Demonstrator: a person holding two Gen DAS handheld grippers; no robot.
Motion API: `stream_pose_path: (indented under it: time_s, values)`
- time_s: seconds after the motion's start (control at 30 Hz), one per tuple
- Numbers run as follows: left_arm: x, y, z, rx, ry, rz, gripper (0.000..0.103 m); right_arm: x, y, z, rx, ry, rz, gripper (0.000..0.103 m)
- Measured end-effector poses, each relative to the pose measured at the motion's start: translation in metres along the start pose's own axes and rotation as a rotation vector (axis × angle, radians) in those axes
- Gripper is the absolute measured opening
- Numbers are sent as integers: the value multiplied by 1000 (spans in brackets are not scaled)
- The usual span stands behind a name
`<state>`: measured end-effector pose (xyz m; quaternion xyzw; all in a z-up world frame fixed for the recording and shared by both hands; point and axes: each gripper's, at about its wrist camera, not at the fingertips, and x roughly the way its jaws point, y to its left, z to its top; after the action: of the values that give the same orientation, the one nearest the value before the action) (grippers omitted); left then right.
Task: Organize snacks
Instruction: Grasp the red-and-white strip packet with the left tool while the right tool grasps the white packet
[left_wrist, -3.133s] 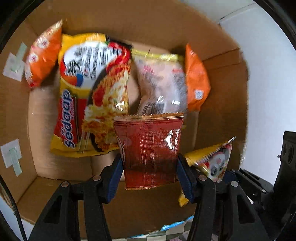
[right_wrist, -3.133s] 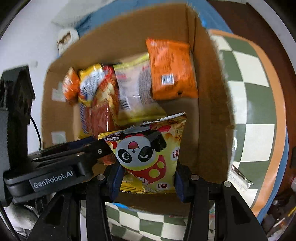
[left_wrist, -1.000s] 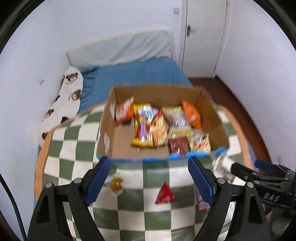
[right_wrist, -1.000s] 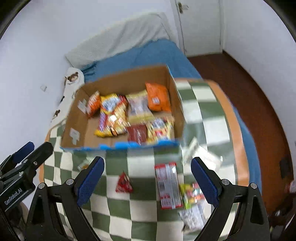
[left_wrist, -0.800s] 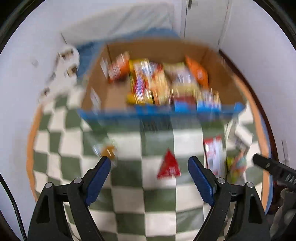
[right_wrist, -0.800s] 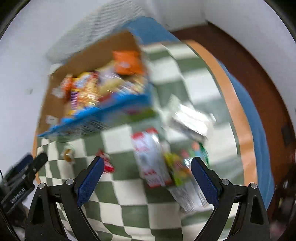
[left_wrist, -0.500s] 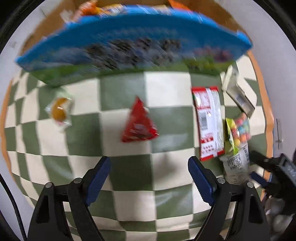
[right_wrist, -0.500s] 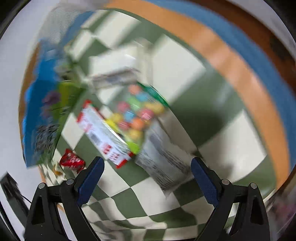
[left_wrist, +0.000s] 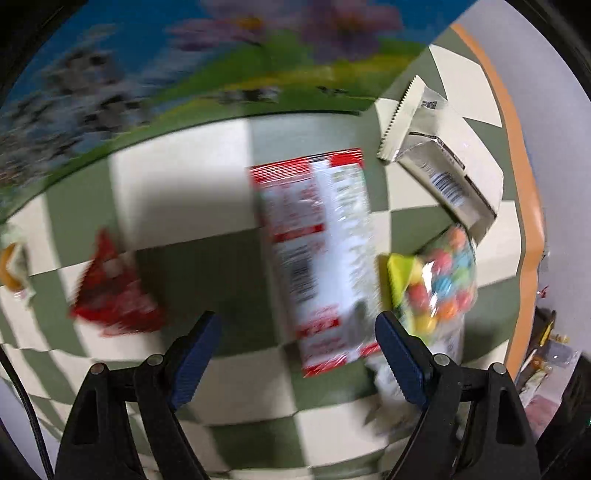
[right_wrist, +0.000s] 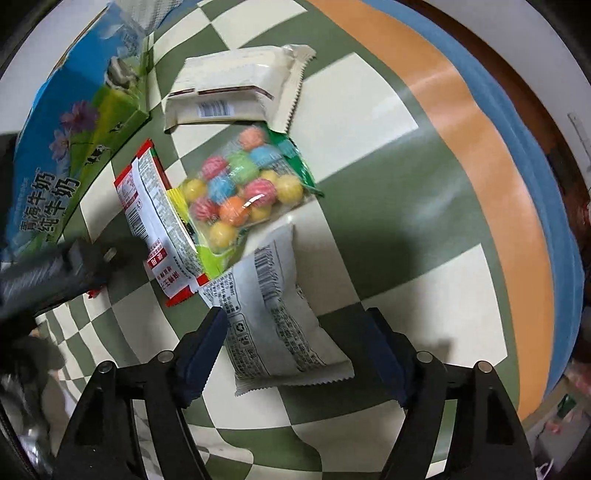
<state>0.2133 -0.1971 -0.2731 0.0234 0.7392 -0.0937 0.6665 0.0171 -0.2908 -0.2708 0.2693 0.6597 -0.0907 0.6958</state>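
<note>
My left gripper (left_wrist: 297, 354) is open and empty, low over the checked cloth, with the near end of a red-and-white packet (left_wrist: 317, 254) between its fingers. A red triangular packet (left_wrist: 114, 295) lies to its left. My right gripper (right_wrist: 297, 350) is open, its fingers either side of a white pillow packet (right_wrist: 275, 317). Beyond that lie a clear bag of coloured candy balls (right_wrist: 240, 188), the red-and-white packet (right_wrist: 155, 218) and a cream wrapped packet (right_wrist: 236, 92). The candy bag (left_wrist: 439, 280) and cream packet (left_wrist: 443, 155) also show in the left wrist view.
The blue-and-green printed side of the snack box (left_wrist: 184, 66) stands just behind the packets, also at the left in the right wrist view (right_wrist: 66, 122). A small orange sweet (left_wrist: 11, 266) lies far left. The cloth's orange border (right_wrist: 480, 155) marks the table edge.
Both grippers let go of their packets in the box, drew back open, then dropped low over the loose snacks on the cloth. The right one now straddles the white packet.
</note>
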Motion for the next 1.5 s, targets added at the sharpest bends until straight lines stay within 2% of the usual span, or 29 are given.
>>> stream_pose_path:
  time_s: [0.13,0.17,0.27,0.3,0.5,0.7,0.73,0.77,0.83,0.93,1.0,1.1,1.17,1.23,1.3,1.37,1.4,1.5]
  values:
    - [10,-17,9,-19,-36,19,85,-4,-4,0,9,-12,13,78]
    - [10,-19,8,-23,-54,25,82,-6,-4,1,4,-14,16,78]
    - [6,-27,7,9,-94,44,54,-13,-1,6,-39,-20,15,78]
    - [5,-28,7,25,-97,52,52,-15,2,6,-54,-23,11,78]
    - [7,-18,-21,70,-87,88,51,-8,27,8,-202,16,-3,78]
    - [8,18,-57,39,-25,96,51,24,45,1,-326,112,-43,78]
    - [8,21,-60,35,-19,95,51,28,46,0,-335,114,-58,76]
    - [8,26,-67,29,-9,93,51,29,47,-2,-344,102,-65,69]
    - [8,33,-73,15,5,81,53,30,48,-4,-349,92,-78,61]
    - [11,36,-67,-4,21,44,61,31,47,-10,-325,124,-51,58]
    - [16,38,-62,3,39,23,73,29,38,-12,-283,156,-19,58]
    - [18,40,-53,-23,43,17,73,29,29,-18,-222,167,1,60]
    - [17,49,-51,-49,29,2,73,30,25,-19,-197,160,8,66]
    - [15,64,-56,-60,20,-6,71,31,23,-17,-183,156,-2,68]
    - [13,72,-64,-65,4,0,53,36,26,-20,-203,153,-34,68]
    - [11,77,-75,-64,-3,-9,48,43,33,-29,-221,136,-57,65]
    - [10,75,-95,-67,-5,-13,47,46,40,-24,-232,129,-65,62]
    - [12,89,-96,-74,-8,-22,46,52,57,-34,-244,113,-57,57]
